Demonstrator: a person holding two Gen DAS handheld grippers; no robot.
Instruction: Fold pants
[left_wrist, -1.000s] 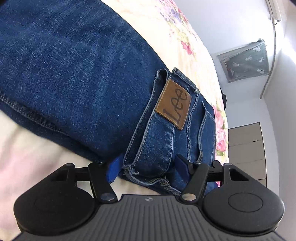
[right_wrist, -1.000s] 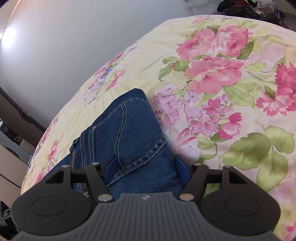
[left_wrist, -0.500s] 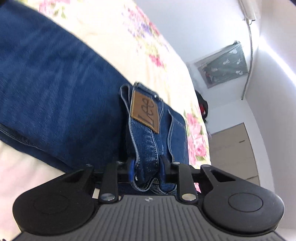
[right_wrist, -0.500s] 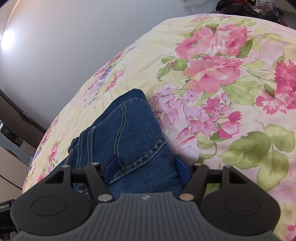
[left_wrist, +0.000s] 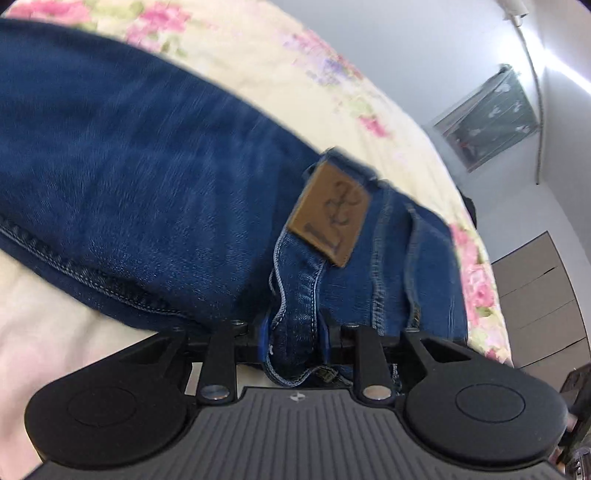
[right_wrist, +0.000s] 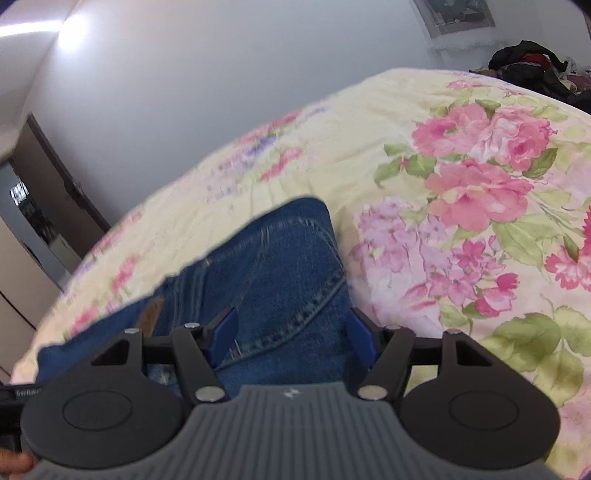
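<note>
- Left gripper (left_wrist: 293, 334) fingers clamp the waistband (left_wrist: 295, 295), having just closed; right gripper (right_wrist: 291, 334) fingers stand apart around denim.
- Jeans (left_wrist: 147, 184) fill the frame's left, on the bed (right_wrist: 443, 184).
- Lifting one-sided could bunch the fold.

From my left wrist view the jeans (left_wrist: 147, 206) run off the left edge and smear with motion blur, the lettering on the brown patch (left_wrist: 330, 216) is too soft for me to read, and the waistband fold (left_wrist: 295, 332) hides the inner faces of the blue pads (left_wrist: 263, 334) of the left gripper (left_wrist: 293, 338). In my right wrist view the right gripper (right_wrist: 291, 332) covers the near hem of the jeans (right_wrist: 273, 273), so I cannot tell whether its fingers (right_wrist: 360, 334) touch cloth. The dark pile (right_wrist: 535, 70) beyond the floral bedspread (right_wrist: 461, 192) is too small to identify, and only a sliver of a hand (right_wrist: 14, 463) shows at the bottom-left corner
</note>
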